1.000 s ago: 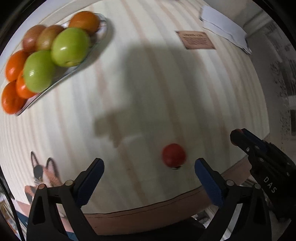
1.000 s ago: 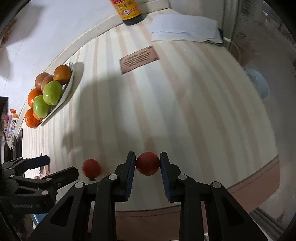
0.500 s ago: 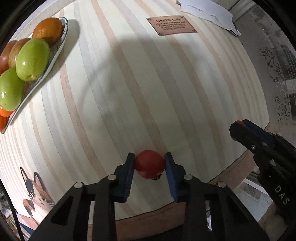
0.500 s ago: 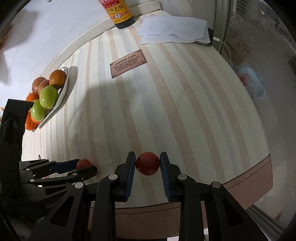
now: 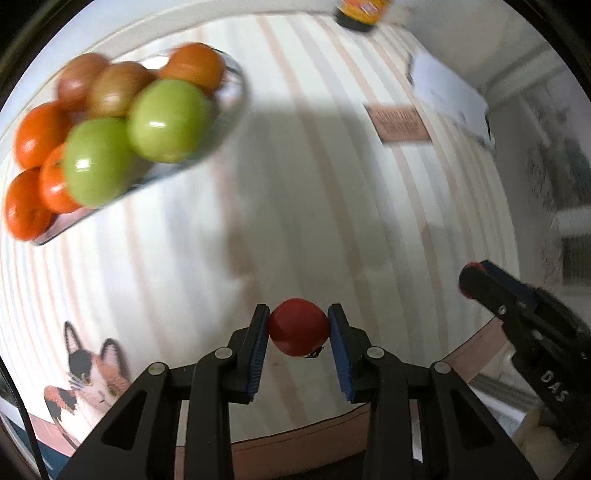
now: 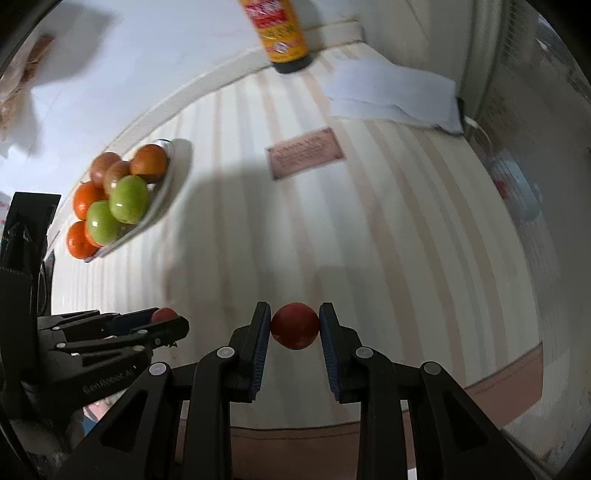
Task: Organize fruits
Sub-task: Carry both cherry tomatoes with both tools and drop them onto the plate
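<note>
My left gripper (image 5: 298, 326) is shut on a small red fruit (image 5: 298, 326) and holds it above the striped table. My right gripper (image 6: 294, 325) is shut on another red fruit (image 6: 294, 325), also off the table. In the right wrist view the left gripper (image 6: 162, 323) sits low at the left with its red fruit (image 6: 162, 314) between the fingers. The right gripper shows at the right edge of the left wrist view (image 5: 476, 275). A glass fruit dish (image 5: 232, 99) at the far left holds green apples (image 5: 168, 120), oranges and brownish fruits; it also shows in the right wrist view (image 6: 177, 162).
A dark sauce bottle (image 6: 282, 33) stands at the back by the wall. White folded paper (image 6: 391, 92) lies at the back right. A brown printed label (image 6: 304, 152) and a cat picture (image 5: 88, 373) are on the tablecloth. The table's front edge (image 6: 480, 384) is close.
My left gripper closed on the red fruit, lifted it and swung toward the fruit dish. My right gripper kept its fruit and rose, tilting toward the back wall.
</note>
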The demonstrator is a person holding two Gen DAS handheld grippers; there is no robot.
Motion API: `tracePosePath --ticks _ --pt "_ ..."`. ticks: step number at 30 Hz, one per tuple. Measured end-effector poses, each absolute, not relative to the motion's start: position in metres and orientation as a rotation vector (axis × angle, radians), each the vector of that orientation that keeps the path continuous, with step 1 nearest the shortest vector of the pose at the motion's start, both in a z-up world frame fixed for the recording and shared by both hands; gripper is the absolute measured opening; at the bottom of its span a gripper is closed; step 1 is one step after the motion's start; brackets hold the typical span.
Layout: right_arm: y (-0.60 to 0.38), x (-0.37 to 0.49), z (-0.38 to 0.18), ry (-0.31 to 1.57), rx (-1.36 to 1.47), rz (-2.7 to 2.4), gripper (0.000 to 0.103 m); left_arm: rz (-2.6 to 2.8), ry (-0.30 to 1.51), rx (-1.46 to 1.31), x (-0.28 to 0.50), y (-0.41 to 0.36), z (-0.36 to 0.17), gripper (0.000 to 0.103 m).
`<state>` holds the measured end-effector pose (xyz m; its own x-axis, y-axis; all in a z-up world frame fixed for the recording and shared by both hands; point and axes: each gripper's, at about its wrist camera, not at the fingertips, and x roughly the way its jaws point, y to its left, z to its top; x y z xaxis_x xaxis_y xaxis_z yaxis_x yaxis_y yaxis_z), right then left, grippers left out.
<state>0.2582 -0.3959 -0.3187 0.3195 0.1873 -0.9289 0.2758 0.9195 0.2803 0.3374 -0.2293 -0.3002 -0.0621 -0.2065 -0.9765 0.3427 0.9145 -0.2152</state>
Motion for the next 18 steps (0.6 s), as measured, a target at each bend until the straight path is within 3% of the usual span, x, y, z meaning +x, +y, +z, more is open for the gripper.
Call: tracePosePath --ticks 12,18 --pt "-0.307 0.311 -0.271 1.178 0.375 0.133 0.03 -0.365 1.376 -0.166 0.384 -0.074 -0.208 0.03" --pt "-0.222 0.345 -0.264 1.168 0.445 0.259 0.03 -0.311 1.342 -0.241 0.423 -0.017 -0.208 0.03"
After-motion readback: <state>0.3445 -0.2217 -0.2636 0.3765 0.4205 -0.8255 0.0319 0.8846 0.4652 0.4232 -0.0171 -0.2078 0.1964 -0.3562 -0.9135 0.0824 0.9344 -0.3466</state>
